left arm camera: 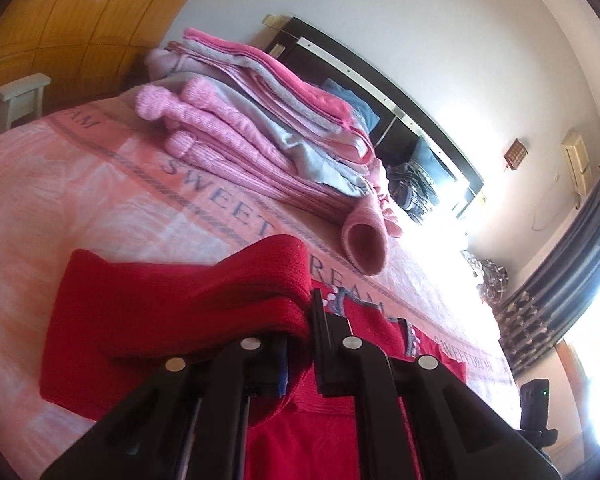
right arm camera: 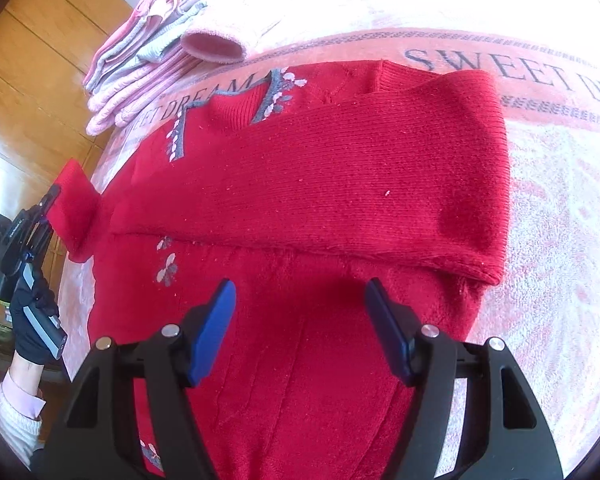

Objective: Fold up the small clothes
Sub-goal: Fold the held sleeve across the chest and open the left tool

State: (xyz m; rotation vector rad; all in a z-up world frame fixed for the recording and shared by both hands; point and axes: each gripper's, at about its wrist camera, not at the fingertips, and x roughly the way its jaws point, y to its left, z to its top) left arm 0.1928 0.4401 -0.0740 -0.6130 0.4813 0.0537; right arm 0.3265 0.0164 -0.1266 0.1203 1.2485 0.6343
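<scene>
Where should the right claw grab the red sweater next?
Probably the folded edge of the red sweater, coming from its right side: that thick doubled edge lies exposed on the blanket. The right claw hangs open above the body.

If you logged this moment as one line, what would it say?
left gripper: shut on red sweater sleeve | right gripper: open above sweater | folded pink pile behind

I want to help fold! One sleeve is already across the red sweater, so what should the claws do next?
Probably the left claw, shut on the other sleeve, should carry it across the red sweater, because that sleeve hangs off its side unfolded. The right claw hovers open.
</scene>
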